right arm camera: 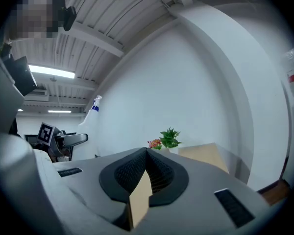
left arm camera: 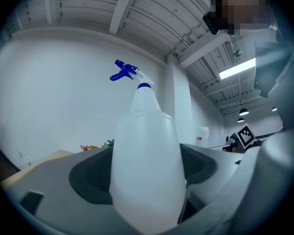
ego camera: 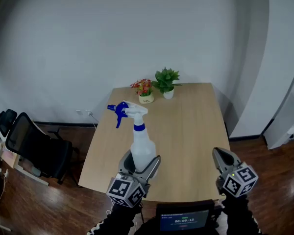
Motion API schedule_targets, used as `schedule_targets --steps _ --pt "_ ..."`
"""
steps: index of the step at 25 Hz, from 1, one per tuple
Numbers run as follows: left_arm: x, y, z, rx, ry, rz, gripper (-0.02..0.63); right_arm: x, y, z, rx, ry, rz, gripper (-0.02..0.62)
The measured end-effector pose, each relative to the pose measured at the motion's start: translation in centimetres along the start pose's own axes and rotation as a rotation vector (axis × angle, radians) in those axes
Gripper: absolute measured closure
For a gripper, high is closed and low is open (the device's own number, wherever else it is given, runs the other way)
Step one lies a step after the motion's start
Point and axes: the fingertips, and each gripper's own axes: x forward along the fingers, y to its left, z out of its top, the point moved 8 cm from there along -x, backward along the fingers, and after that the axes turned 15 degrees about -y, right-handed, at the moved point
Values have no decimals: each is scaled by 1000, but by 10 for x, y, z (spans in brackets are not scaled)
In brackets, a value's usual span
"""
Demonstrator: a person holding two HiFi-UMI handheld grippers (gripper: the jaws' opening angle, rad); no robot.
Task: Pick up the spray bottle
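A white spray bottle (ego camera: 142, 146) with a blue trigger head (ego camera: 118, 110) is lifted above the wooden table (ego camera: 196, 131), held upright in my left gripper (ego camera: 139, 164), whose jaws are shut on its body. In the left gripper view the bottle (left arm camera: 146, 155) fills the space between both pads, its blue nozzle (left arm camera: 123, 72) high against the wall. My right gripper (ego camera: 224, 159) hovers at the table's near right corner, shut with nothing in it; in the right gripper view its pads (right arm camera: 159, 173) meet. The bottle (right arm camera: 94, 106) shows far left there.
Two small potted plants stand at the table's far edge: a red-flowered one (ego camera: 144, 89) and a green one (ego camera: 167, 80). A black office chair (ego camera: 32, 146) sits left of the table. A small screen (ego camera: 183, 220) is near my body.
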Motion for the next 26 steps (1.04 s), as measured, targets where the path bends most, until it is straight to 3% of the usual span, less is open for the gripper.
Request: schedule_targets --steps 15,26 --pt "2 -9 9 6 -53 -11 199 1 4 16 -19 1 19 594" --pt "1 -13 9 -6 -25 9 199 -2 7 20 -39 8 30 594"
